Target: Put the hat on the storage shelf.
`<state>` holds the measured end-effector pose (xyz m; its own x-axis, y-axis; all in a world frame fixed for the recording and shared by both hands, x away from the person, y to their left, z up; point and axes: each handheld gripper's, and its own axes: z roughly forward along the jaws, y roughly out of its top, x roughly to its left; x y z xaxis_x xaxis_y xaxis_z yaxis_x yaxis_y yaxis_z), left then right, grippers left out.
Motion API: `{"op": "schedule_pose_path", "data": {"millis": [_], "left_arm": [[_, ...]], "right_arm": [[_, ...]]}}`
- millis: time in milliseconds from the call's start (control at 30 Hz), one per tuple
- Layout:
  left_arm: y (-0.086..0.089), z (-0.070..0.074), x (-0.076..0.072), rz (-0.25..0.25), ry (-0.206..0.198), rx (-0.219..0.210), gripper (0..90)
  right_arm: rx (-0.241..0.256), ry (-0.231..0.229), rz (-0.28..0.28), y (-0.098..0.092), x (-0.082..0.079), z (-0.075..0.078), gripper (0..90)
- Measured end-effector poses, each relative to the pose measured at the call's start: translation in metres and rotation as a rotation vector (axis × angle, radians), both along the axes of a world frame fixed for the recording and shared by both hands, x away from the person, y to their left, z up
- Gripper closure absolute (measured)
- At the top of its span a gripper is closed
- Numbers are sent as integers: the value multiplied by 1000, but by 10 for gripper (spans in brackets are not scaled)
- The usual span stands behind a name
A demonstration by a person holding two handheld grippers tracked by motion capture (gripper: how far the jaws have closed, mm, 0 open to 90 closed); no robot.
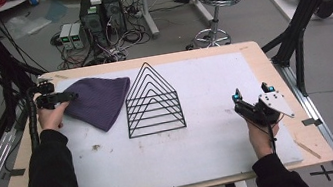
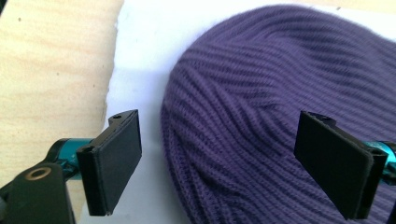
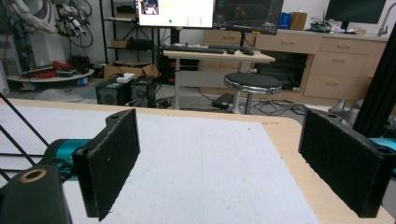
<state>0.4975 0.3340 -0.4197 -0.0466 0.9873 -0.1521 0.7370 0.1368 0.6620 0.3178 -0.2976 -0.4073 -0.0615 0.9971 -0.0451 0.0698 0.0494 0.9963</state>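
left gripper: jaws spread wide, clasping nothing, straddling the rounded edge of the purple beanie, cloth lying between and ahead of them | right gripper: jaws spread wide, nothing between them, bare white mat ahead | wire rack: just beside the beanie

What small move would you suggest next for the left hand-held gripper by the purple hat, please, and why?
Probably ease the left hand-held gripper forward and shut it on the purple hat: its jaws stand open astride the hat's near edge, gripping nothing yet.
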Motion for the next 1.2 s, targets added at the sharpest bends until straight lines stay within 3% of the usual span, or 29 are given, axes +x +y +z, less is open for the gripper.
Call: {"op": "schedule_pose_path", "data": {"millis": [133, 333, 667, 767, 800, 833, 933, 1000, 1033, 1067, 1200], "left_arm": [[1, -4, 1, 7, 25, 3, 152], [1, -10, 4, 13, 49, -30, 153], [-1, -12, 4, 24, 64, -7, 171], [-3, -11, 4, 9, 62, -2, 294], [-4, -10, 4, 0, 62, -7, 294], [-4, -10, 4, -1, 62, -13, 367], [-1, -9, 3, 5, 63, -36, 427], [1, -8, 2, 4, 60, -67, 656], [3, -8, 2, -2, 57, -101, 656], [3, -8, 2, -1, 58, -104, 684], [-1, -6, 2, -1, 48, -82, 760]], "right_arm": [[3, 2, 2, 0, 0, 0, 119], [-6, -1, 4, 0, 0, 0, 119], [1, 1, 3, 0, 0, 0, 119], [-2, -4, 1, -1, 0, 0, 119], [-2, -4, 1, -1, 0, 0, 119], [-3, -4, 0, -1, 0, 0, 119], [0, -5, 0, -1, 0, 0, 119], [-3, -3, -1, -1, 0, 0, 119], [-3, -3, -1, -1, 0, 0, 119], [-2, -3, -1, -1, 0, 0, 119], [-3, -2, 0, -1, 0, 0, 119]]}}
